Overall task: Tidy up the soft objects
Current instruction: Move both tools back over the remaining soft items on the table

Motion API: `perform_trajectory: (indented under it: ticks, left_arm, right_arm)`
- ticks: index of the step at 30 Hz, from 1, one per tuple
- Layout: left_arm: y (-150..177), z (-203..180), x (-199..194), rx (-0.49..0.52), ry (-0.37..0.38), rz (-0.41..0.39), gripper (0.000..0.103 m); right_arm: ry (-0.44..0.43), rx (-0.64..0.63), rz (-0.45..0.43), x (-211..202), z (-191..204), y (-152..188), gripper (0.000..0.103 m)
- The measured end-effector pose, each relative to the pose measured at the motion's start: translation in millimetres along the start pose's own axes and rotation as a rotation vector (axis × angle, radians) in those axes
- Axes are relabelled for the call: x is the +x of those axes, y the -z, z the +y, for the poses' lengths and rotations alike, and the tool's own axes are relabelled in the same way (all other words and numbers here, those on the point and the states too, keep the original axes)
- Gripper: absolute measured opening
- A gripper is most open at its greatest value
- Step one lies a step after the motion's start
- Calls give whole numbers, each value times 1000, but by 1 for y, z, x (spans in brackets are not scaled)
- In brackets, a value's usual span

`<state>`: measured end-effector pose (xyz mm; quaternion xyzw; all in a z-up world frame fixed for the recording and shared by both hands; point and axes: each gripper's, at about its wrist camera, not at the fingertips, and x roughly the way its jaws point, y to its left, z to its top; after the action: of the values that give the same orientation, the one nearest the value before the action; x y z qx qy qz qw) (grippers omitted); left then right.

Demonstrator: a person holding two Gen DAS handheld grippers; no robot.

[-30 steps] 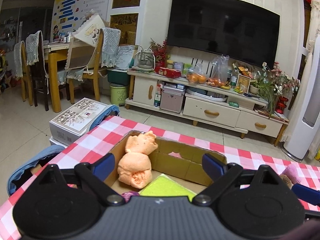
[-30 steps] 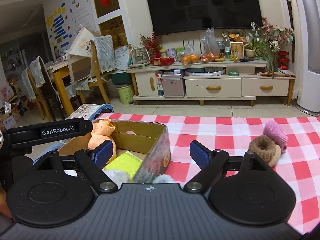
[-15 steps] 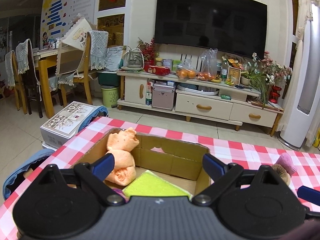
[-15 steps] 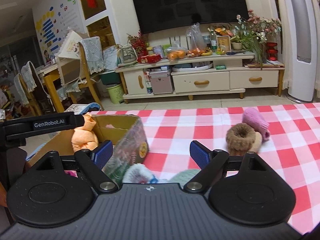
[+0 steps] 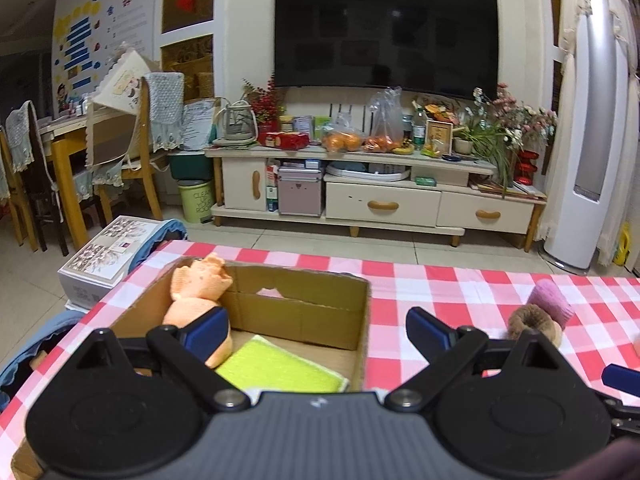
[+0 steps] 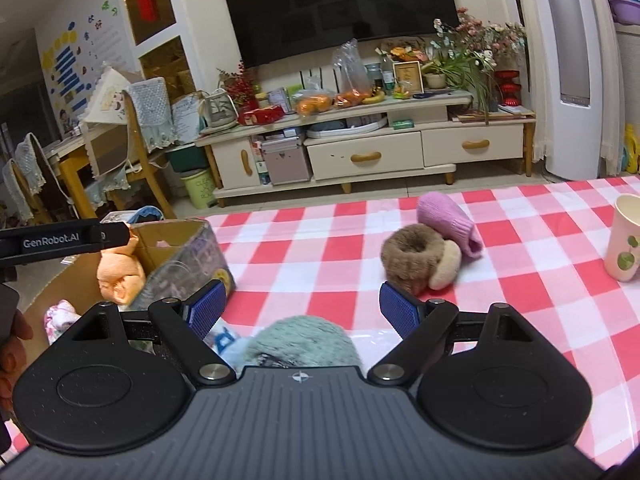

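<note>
Left wrist view: the left tongs (image 5: 316, 326) gape wide and empty above the cardboard box (image 5: 300, 306), with an orange plush (image 5: 196, 300) behind the left finger and a green cloth (image 5: 280, 366) between them.

Right wrist view: the right tongs (image 6: 302, 306) spread wide, empty; a grey-green fluffy item (image 6: 304, 340) lies on the tabletop (image 6: 320, 256) between them, and a brown furry ring (image 6: 412, 256) just ahead of the right finger.

A home living room. A large TV (image 5: 386, 32) hangs on the wall above a cream cabinet (image 5: 376, 196) crowded with fruit bags, a kettle and potted flowers. Left of the cabinet stand wooden dining chairs (image 5: 132, 140) with lace covers; right of it, a tall floor air conditioner (image 5: 588, 132). The floor is tiled.
</note>
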<state>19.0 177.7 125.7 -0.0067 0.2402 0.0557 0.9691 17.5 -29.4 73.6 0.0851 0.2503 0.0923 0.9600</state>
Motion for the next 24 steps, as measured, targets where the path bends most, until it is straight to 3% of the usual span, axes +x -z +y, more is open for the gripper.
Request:
perform_trajectory:
  ticks: [13,24]
  left_arm:
    - [14,-46,2,101,120,25,97]
    - [32,-87,19,134,318,167,96]
  right_arm:
    - [84,62,-11,4,-37,5,103]
    - [100,75,-40,40,-68,-10,103]
